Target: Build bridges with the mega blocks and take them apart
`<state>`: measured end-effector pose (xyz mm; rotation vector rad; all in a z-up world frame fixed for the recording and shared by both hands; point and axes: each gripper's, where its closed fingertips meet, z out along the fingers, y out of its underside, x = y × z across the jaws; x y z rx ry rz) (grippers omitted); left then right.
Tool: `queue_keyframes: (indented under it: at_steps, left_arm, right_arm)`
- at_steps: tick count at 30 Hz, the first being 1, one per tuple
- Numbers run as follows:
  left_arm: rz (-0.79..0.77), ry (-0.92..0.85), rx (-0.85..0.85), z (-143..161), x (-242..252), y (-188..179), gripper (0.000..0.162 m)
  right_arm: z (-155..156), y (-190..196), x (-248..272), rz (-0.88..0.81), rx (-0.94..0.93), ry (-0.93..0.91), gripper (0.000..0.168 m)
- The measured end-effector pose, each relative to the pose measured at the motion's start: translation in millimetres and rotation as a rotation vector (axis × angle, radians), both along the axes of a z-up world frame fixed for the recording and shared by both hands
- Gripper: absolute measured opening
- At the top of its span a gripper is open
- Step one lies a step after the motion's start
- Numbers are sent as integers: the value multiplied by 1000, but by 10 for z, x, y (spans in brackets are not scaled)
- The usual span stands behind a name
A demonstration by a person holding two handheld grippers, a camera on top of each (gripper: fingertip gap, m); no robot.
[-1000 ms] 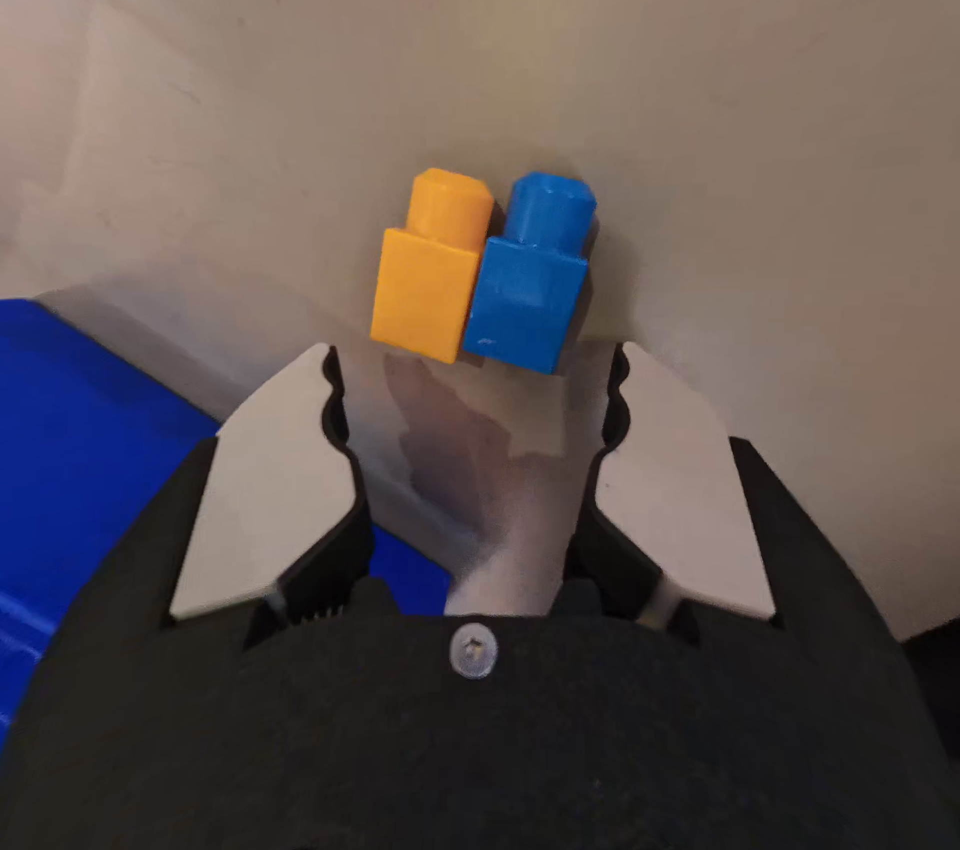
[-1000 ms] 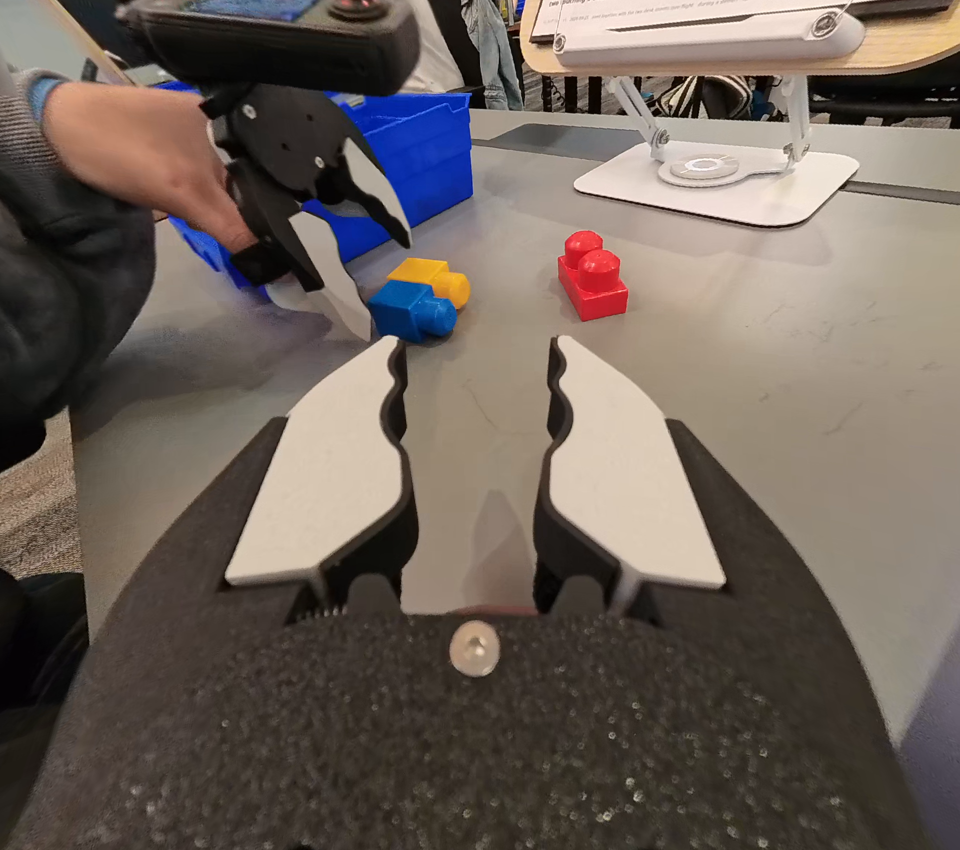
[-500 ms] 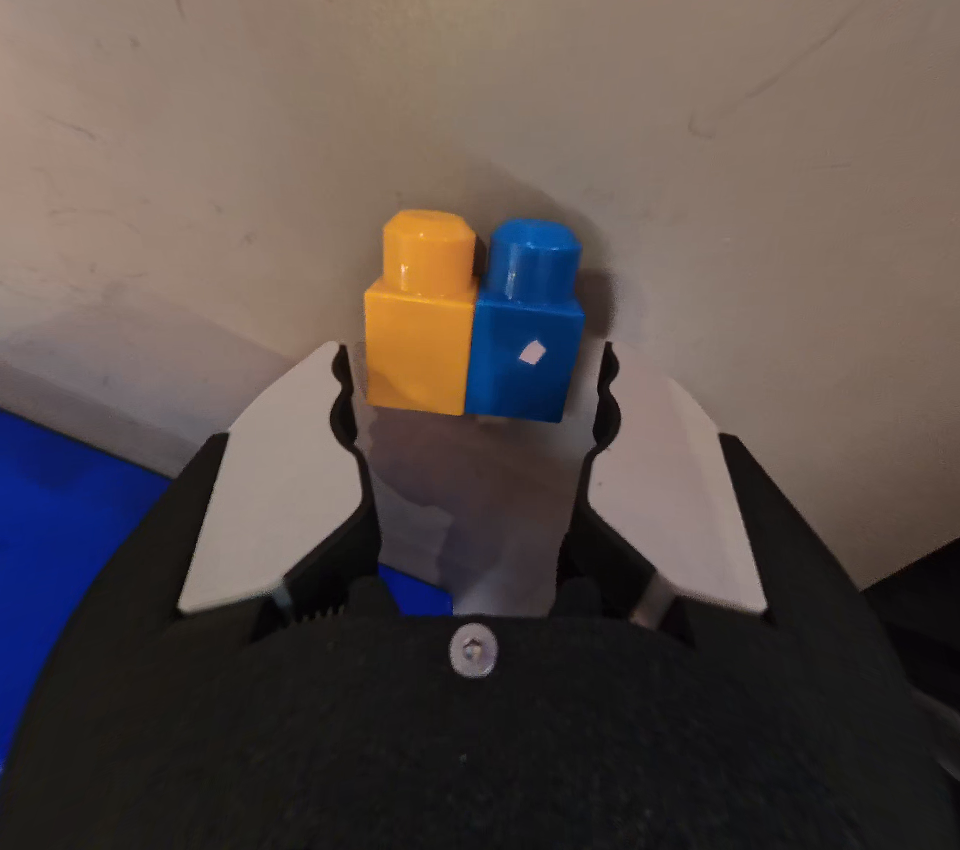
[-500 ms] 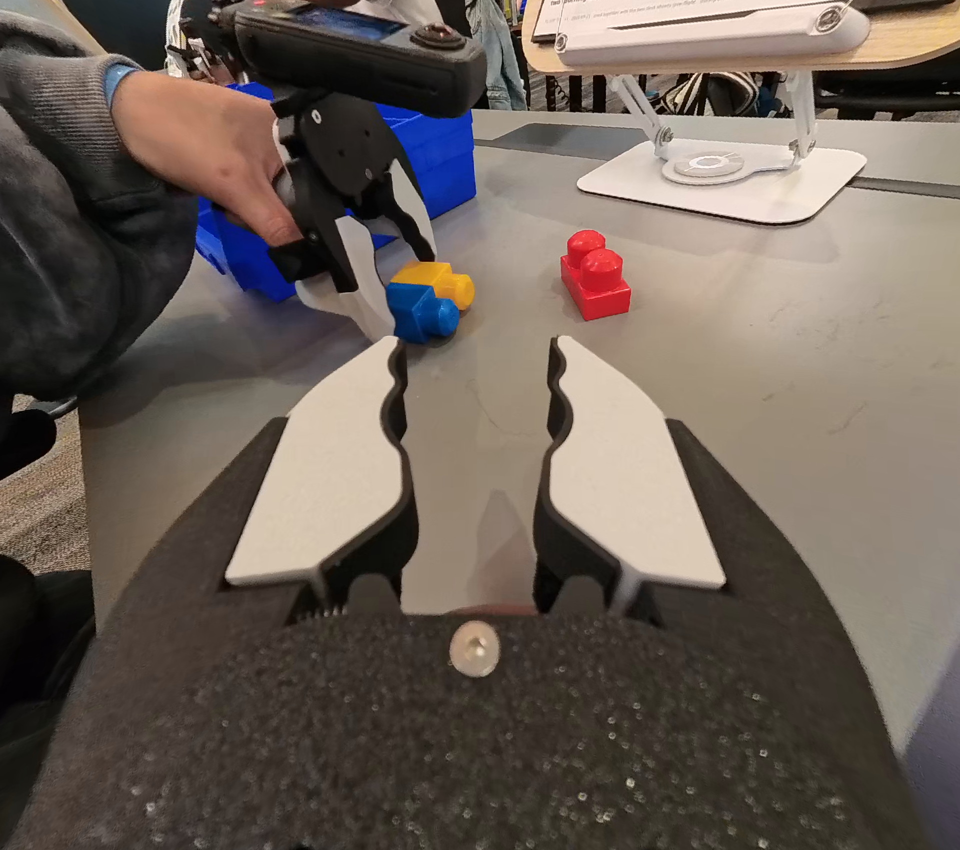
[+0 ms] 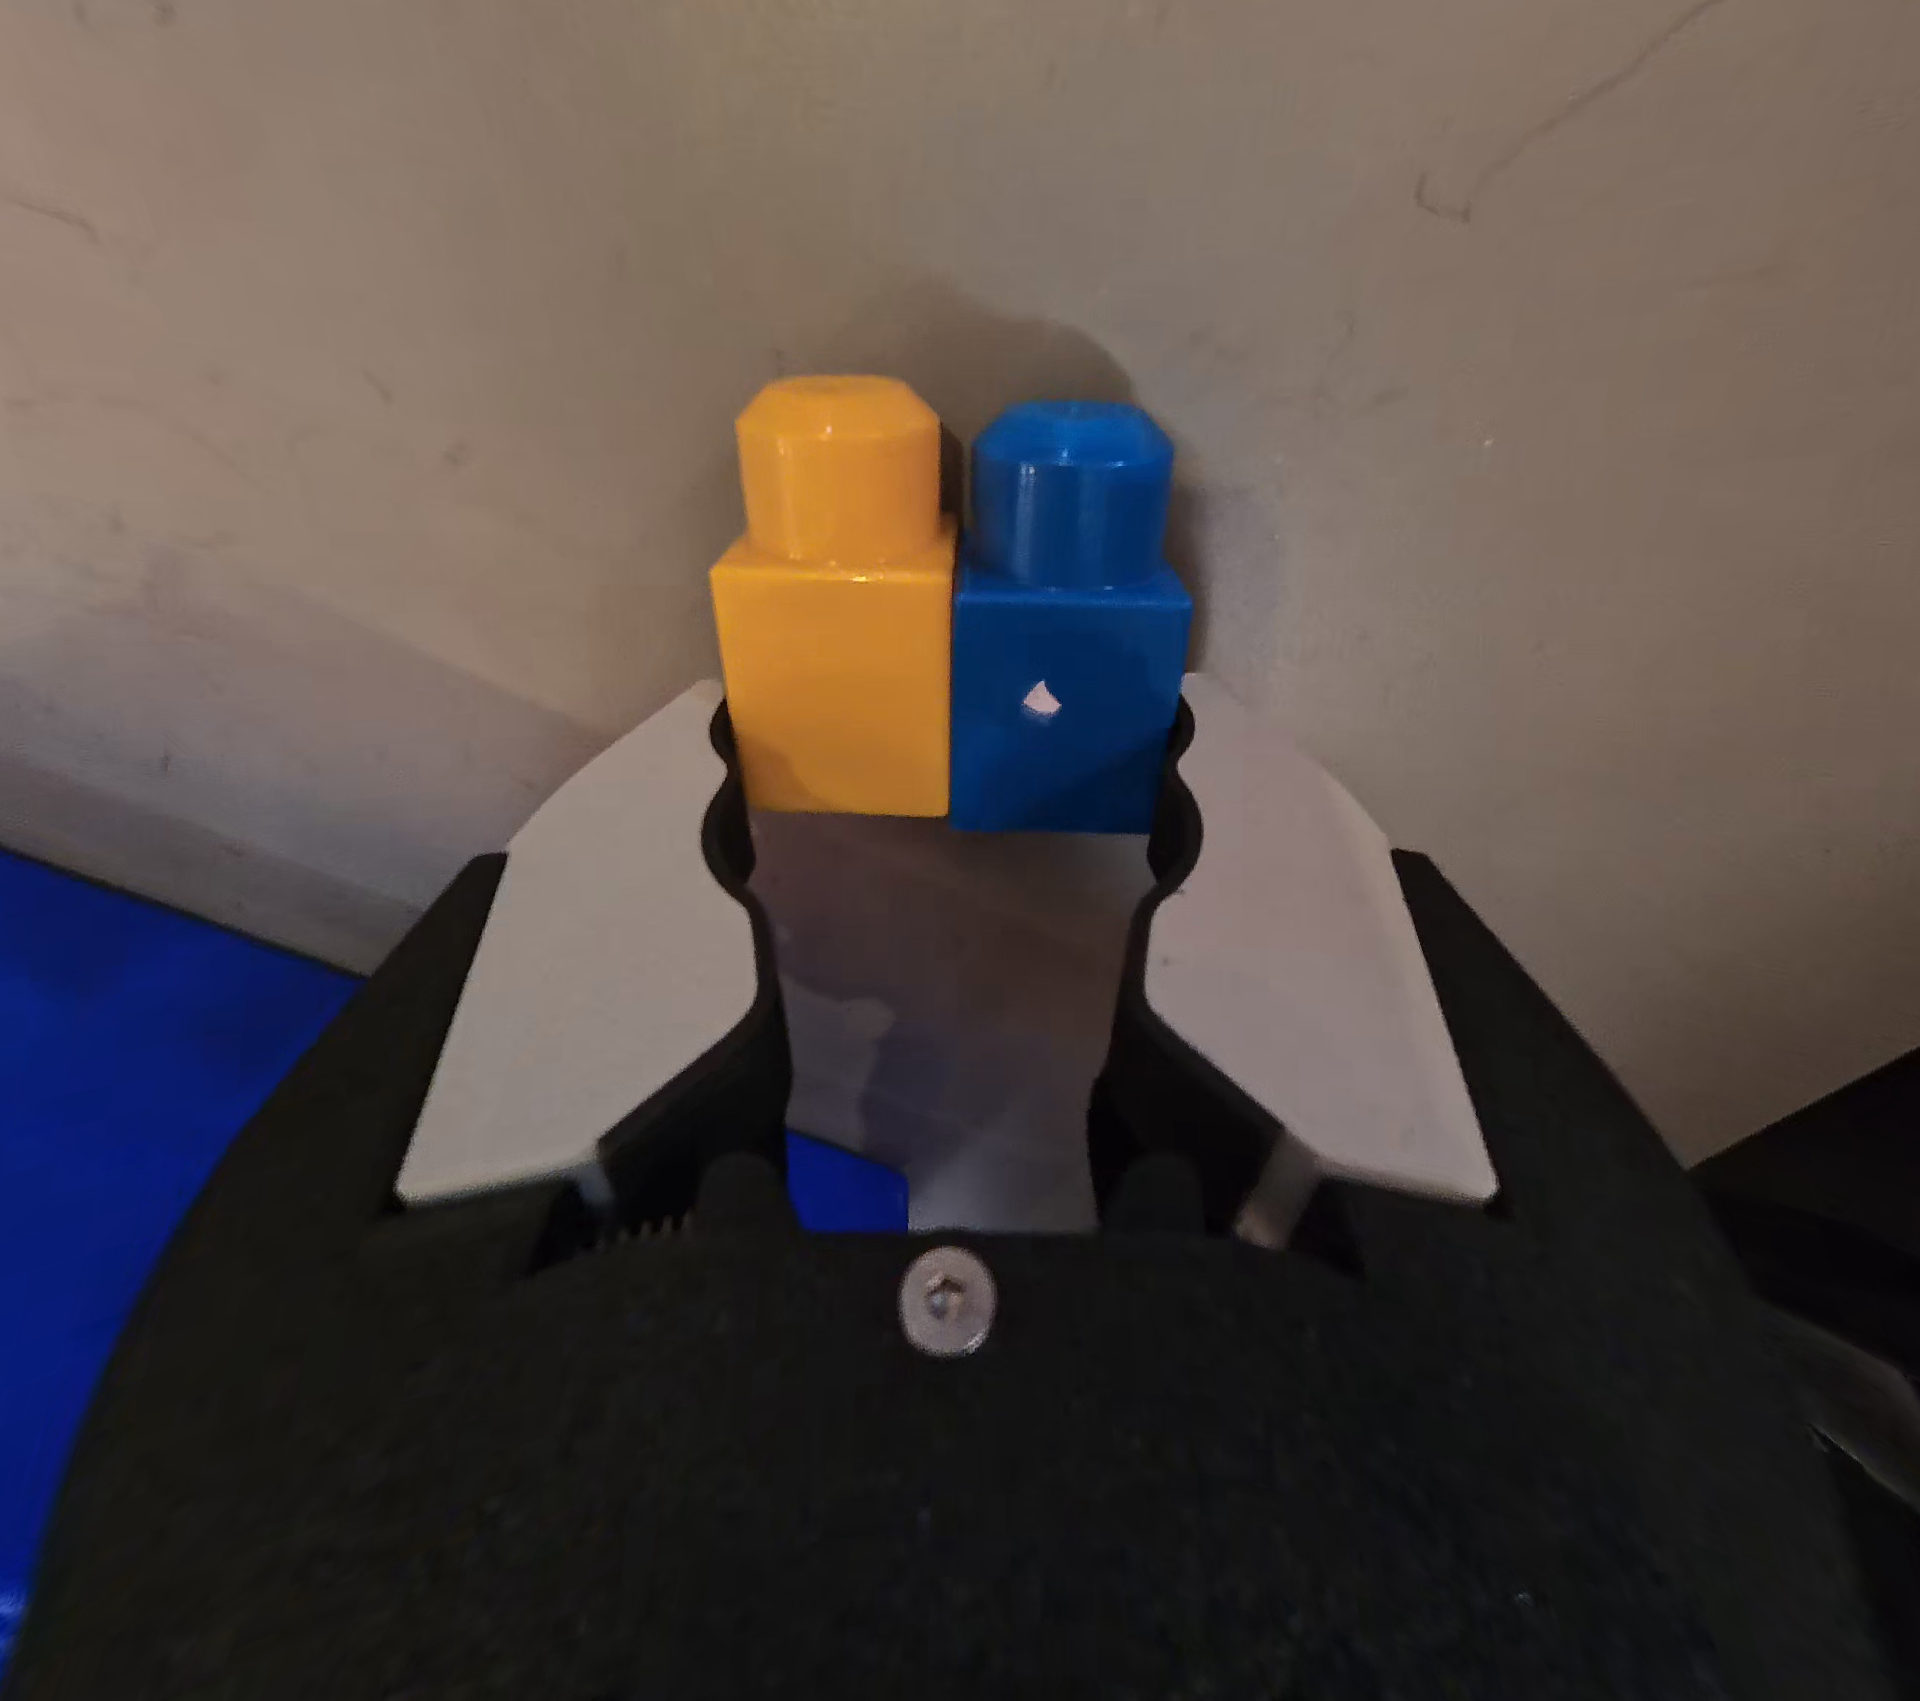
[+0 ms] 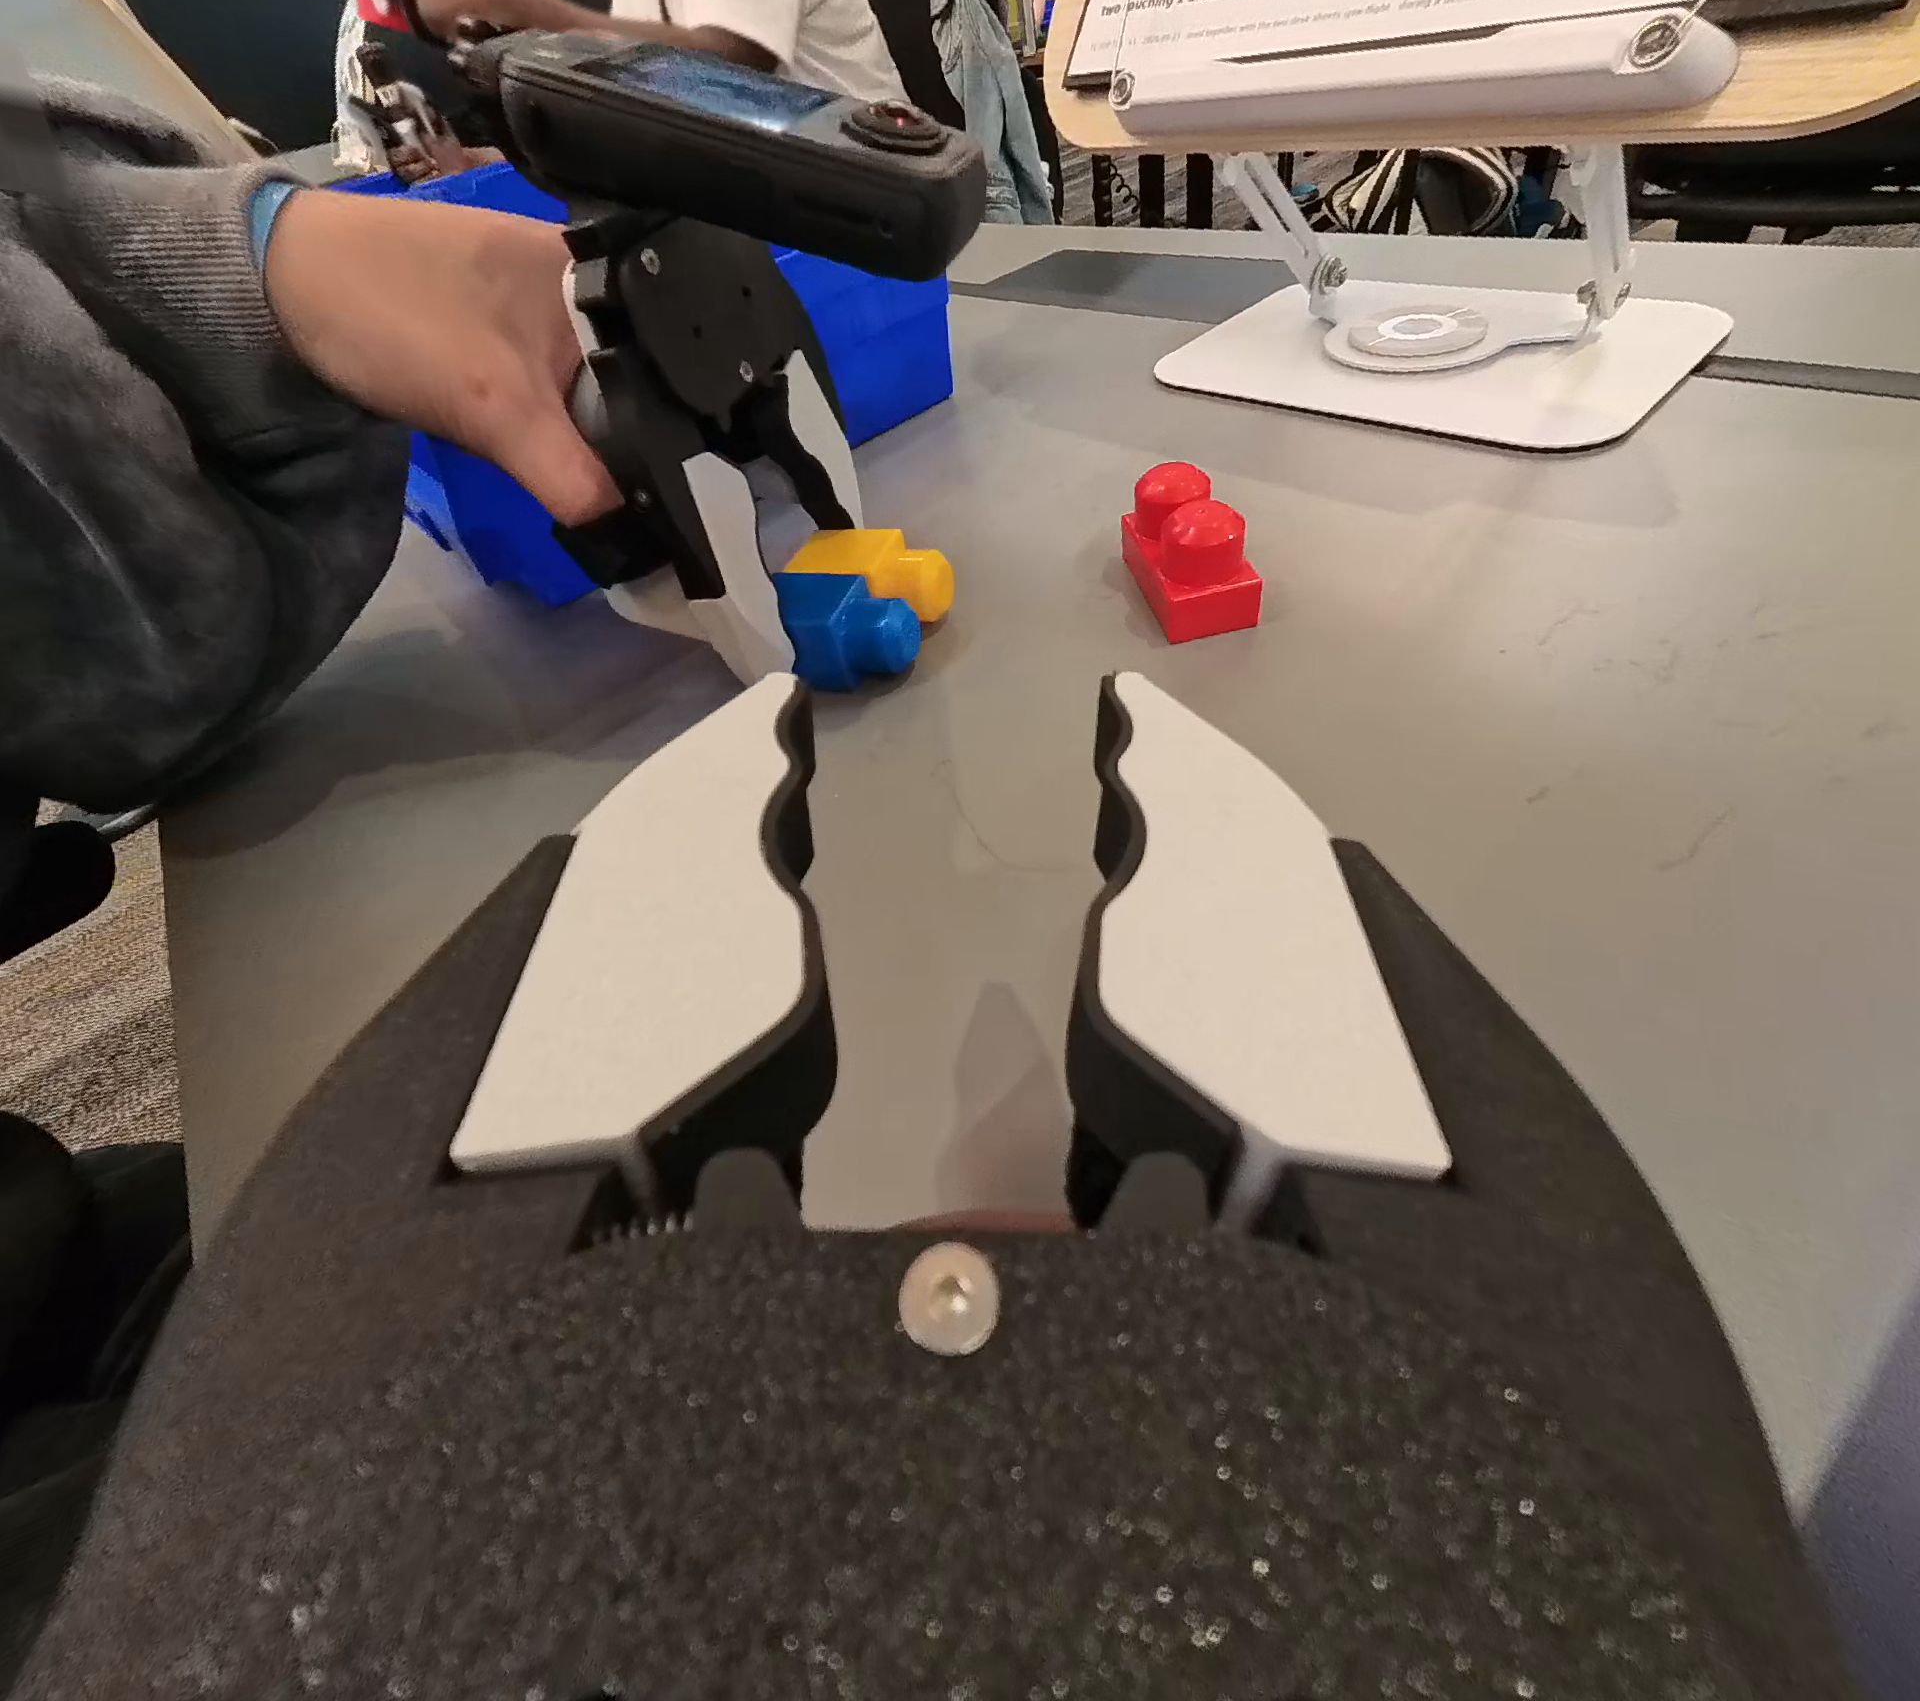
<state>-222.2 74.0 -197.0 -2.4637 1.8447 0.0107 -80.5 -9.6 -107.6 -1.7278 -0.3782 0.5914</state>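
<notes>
The yellow block (image 5: 836, 695) and blue block (image 5: 1065, 716), lying side by side with studs pointing away, are being bracketed by the open left gripper (image 5: 951, 732); the right gripper (image 6: 948, 695) is being held open, empty.

Your left hand-held gripper (image 5: 951, 758) tilts downward at frame centre, fingers spread wide; your right hand-held gripper (image 6: 948, 695) hovers level, fingers parted.

**Three mega blocks on the grey table**

Yellow one-stud block (image 5: 836, 695) and blue one-stud block (image 5: 1065, 716) lying on their sides, pressed flank to flank, studs pointing the same way. Blue one marked with a small white fleck on its upward face. Red two-stud block (image 6: 1192, 558) standing upright, studs up, well apart from the pair, to their right in the right wrist view; not joined to anything
</notes>
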Motion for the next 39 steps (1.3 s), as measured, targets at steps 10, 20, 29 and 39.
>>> queue_keyframes:
  at_steps: [10, 20, 29, 39]
  left_arm:
    - [127, -325, 220, 324, 177, 102, 74]
    - [402, -943, 409, 651, 309, -141, 74]
    - [461, -993, 415, 589, 77, -215, 74]
    - [430, -1075, 423, 697, -43, -250, 74]
  right_arm:
    - [-1, -2, -1, -1, 2, -4, 52]
    - [-15, 99, -24, -5, -12, -28, 53]
    - [-145, 1067, -45, 47, -347, -465, 60]
    - [-792, 1565, -239, 66, -652, -638, 33]
